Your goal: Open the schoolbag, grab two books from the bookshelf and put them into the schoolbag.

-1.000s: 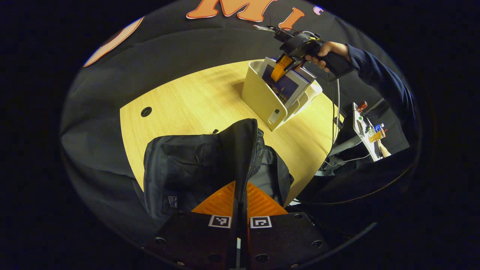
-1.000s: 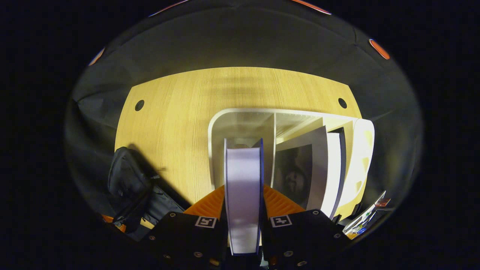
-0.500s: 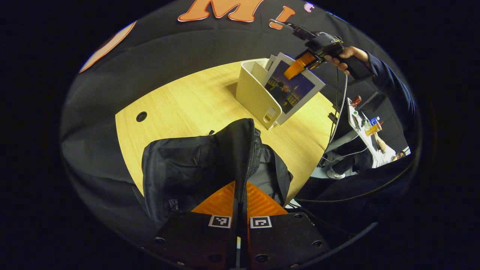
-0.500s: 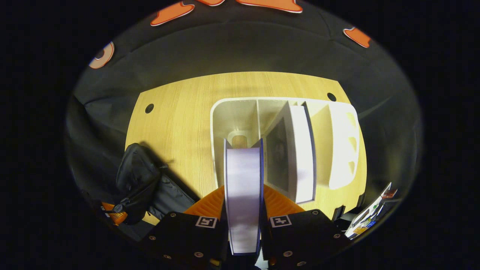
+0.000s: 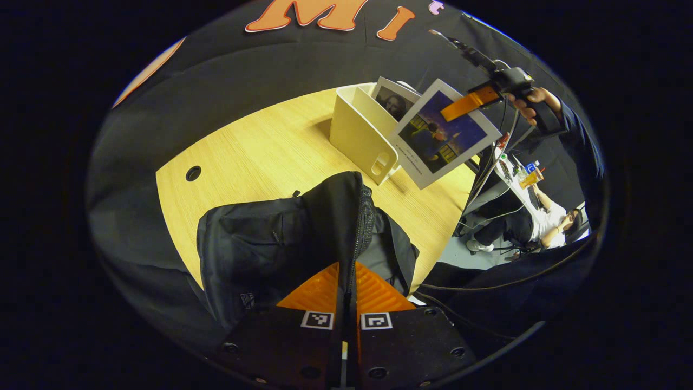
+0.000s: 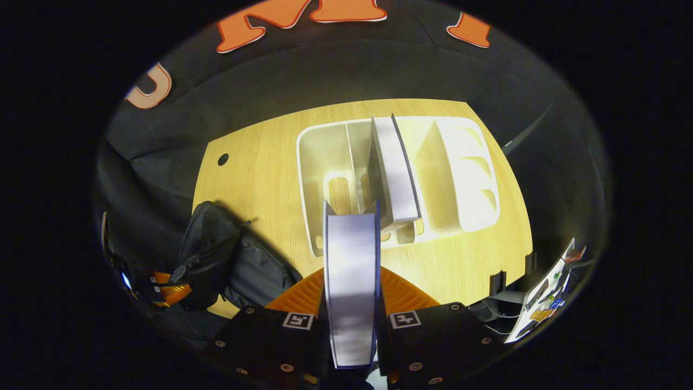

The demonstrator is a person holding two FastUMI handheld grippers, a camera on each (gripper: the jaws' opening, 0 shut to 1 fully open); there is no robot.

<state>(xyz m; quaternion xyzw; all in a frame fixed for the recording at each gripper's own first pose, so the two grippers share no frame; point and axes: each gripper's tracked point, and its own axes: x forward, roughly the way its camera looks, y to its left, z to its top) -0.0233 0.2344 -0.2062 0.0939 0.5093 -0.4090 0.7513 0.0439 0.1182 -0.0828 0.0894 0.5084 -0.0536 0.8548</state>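
- Your right claw (image 6: 352,295) is gripping a book (image 6: 351,287) by its edge, with a finger pressing on each cover. In the left gripper view that claw (image 5: 465,104) is holding the book (image 5: 445,134) in the air, above the tabletop's right edge and just beside the bookshelf (image 5: 360,135).
- Your hand (image 5: 533,103) is wrapping around the right claw's handle.
- Your left claw (image 5: 346,290) is clenching on the zipper edge of the schoolbag (image 5: 281,244), pinching the raised flap between both fingers.
- The schoolbag is sitting at the near edge of the tabletop (image 5: 260,157), with its opening standing up along the flap.
- The bookshelf is standing near the far right corner of the tabletop, well apart from the schoolbag.
- A second book (image 6: 392,173) is resting upright in a middle compartment of the bookshelf, leaning slightly.
- In the right gripper view, the schoolbag (image 6: 216,260) is lying at the left near edge of the tabletop with the left claw (image 6: 170,292) at it.
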